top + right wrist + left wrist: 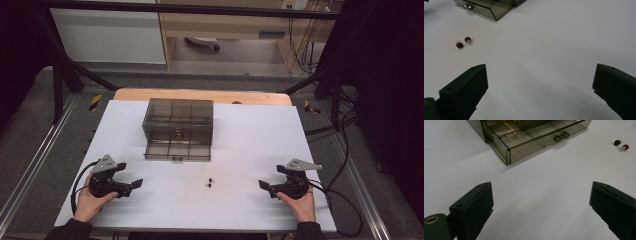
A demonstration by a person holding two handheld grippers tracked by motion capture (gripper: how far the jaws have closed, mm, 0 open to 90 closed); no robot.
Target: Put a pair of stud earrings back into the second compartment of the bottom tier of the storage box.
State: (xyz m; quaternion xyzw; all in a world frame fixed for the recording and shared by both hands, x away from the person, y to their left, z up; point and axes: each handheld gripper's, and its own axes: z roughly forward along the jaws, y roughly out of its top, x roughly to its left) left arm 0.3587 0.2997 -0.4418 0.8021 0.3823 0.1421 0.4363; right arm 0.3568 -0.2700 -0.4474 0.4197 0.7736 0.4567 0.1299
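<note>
A smoky see-through drawer box (179, 117) stands at the middle back of the white table (260, 135). Its bottom drawer (177, 150) is pulled out toward me, showing empty compartments (529, 135) and two small knobs (467, 6). Two small dark red beads (209, 182) lie close together on the table in front of the drawer, between both hands (621, 144) (463, 42). My left gripper (131, 175) (541, 192) rests at the near left, open and empty. My right gripper (270, 176) (541, 72) rests at the near right, also open and empty.
A wooden board edge (200, 95) shows behind the white sheet. Black frame posts (60, 75) stand at both back corners. Cables (345, 200) trail off the right side. The gripper's cable (75, 190) loops by the left hand.
</note>
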